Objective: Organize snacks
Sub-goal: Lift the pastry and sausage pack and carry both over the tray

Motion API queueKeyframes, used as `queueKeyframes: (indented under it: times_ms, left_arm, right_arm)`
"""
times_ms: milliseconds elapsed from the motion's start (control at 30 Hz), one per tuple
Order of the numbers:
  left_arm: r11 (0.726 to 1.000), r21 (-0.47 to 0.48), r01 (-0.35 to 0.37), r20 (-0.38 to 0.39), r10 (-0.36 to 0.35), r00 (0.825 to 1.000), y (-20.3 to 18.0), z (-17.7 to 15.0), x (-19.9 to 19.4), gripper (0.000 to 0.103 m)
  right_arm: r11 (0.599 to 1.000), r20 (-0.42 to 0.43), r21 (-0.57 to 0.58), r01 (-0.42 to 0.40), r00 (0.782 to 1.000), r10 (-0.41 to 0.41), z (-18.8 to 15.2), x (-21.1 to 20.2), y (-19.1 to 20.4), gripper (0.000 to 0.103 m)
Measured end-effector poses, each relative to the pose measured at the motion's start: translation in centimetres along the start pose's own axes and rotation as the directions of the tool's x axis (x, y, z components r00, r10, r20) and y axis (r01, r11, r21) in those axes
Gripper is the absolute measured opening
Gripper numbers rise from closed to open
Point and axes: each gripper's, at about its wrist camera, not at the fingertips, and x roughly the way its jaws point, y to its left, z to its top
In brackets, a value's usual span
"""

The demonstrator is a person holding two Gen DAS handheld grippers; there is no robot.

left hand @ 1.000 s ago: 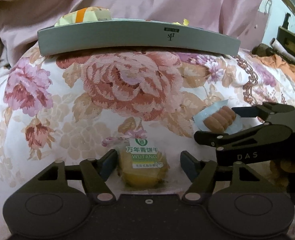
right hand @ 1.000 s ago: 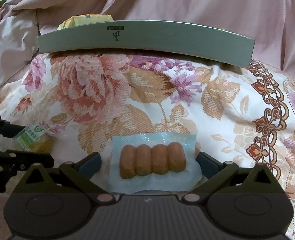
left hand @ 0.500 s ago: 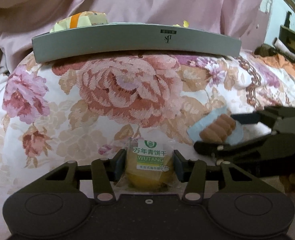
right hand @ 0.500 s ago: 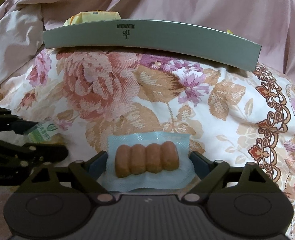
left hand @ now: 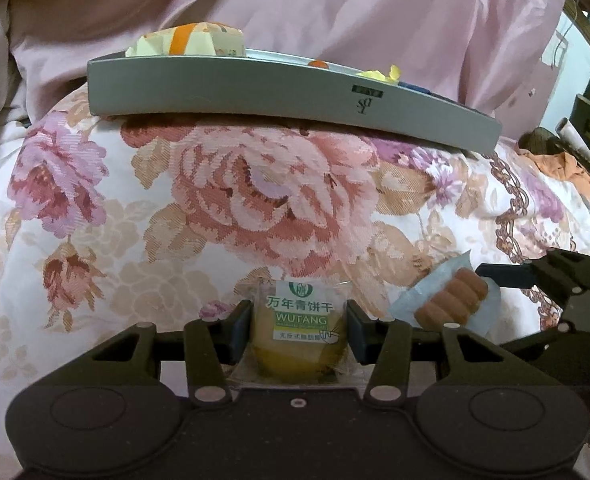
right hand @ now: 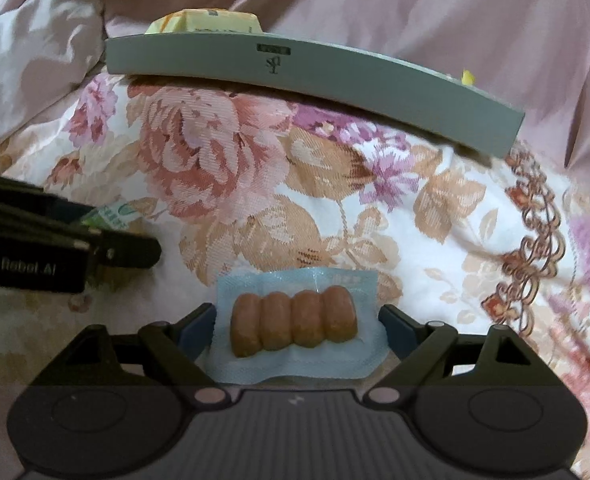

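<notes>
L claw [left hand: 299, 330]: clamped on biscuit pack [left hand: 299, 332], pads at 3 & 9, label up, so it lifts flat.
R claw [right hand: 297, 326]: pinching sausage pack [right hand: 295, 326] by its side edges.
Tray [left hand: 255, 94]: 12 o'clock, both prob go there.

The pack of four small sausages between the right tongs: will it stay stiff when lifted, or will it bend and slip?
The sausage pack would probably sag at its thin, floppy film border, while the four joined links should keep the middle fairly stiff. The film looks smooth, so it may slip. It seems light and flat, unlikely to roll.
</notes>
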Motion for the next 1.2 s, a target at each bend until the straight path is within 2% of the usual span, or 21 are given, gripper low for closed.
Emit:
queueKeyframes:
  times_ms: [300, 467, 767, 933, 1200]
  left_arm:
    - [0.999, -0.040, -0.022, 0.032, 0.024, 0.999, 0.8, 0.2, -0.4, 0.050]
    - [0.999, -0.047, -0.027, 0.079, 0.031, 0.996, 0.8, 0.7, -1.2, 0.050]
    - [0.999, -0.043, -0.027, 0.186, 0.034, 0.982, 0.6, 2.5, -3.7, 0.050]
    - [0.999, -0.030, -0.034, 0.239, 0.040, 0.970, 0.2, 3.4, -4.8, 0.050]
    - [0.999, -0.017, -0.038, 0.301, 0.042, 0.953, 0.0, 4.4, -5.9, 0.050]
  right_arm:
    - [0.990, 0.058, -0.127, 0.067, 0.997, -0.060, -0.2, -0.5, 1.5, 0.089]
    - [0.979, 0.095, -0.176, 0.106, 0.991, -0.091, -0.2, -0.8, 2.1, 0.088]
    - [0.985, 0.183, -0.131, 0.116, 0.979, -0.091, 0.8, -3.3, 2.1, 0.088]
    - [0.988, 0.268, -0.082, 0.133, 0.958, -0.106, 1.6, -5.3, 1.9, 0.088]
    - [0.986, 0.384, 0.014, 0.164, 0.910, -0.157, 2.7, -6.7, 0.7, 0.088]
